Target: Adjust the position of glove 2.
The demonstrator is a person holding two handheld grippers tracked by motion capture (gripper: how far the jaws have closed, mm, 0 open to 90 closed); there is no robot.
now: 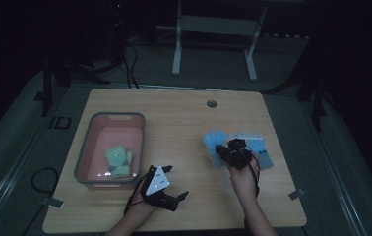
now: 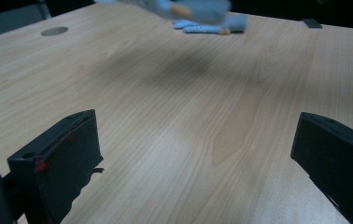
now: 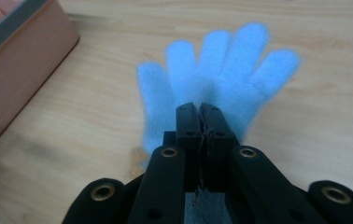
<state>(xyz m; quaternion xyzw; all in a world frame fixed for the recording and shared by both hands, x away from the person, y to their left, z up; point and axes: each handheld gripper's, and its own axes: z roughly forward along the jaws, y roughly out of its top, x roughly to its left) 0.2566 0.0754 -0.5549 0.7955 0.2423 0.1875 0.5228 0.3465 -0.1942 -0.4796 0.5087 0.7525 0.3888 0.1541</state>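
Right now the right gripper is clamped on the blue glove, fingers pointing away from the jaws. Bin sits well to its left, across the table. Left gripper idles by the bin, jaws apart, empty.

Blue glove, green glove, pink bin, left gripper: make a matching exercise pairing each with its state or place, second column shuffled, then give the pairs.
Things:
1. blue glove
2. green glove
3. pink bin
4. left gripper

States or places:
A. open, over bare wood
B. lying inside the bin
C. pinched by the right gripper
D. standing at the table's left side

Pairs: 1-C, 2-B, 3-D, 4-A
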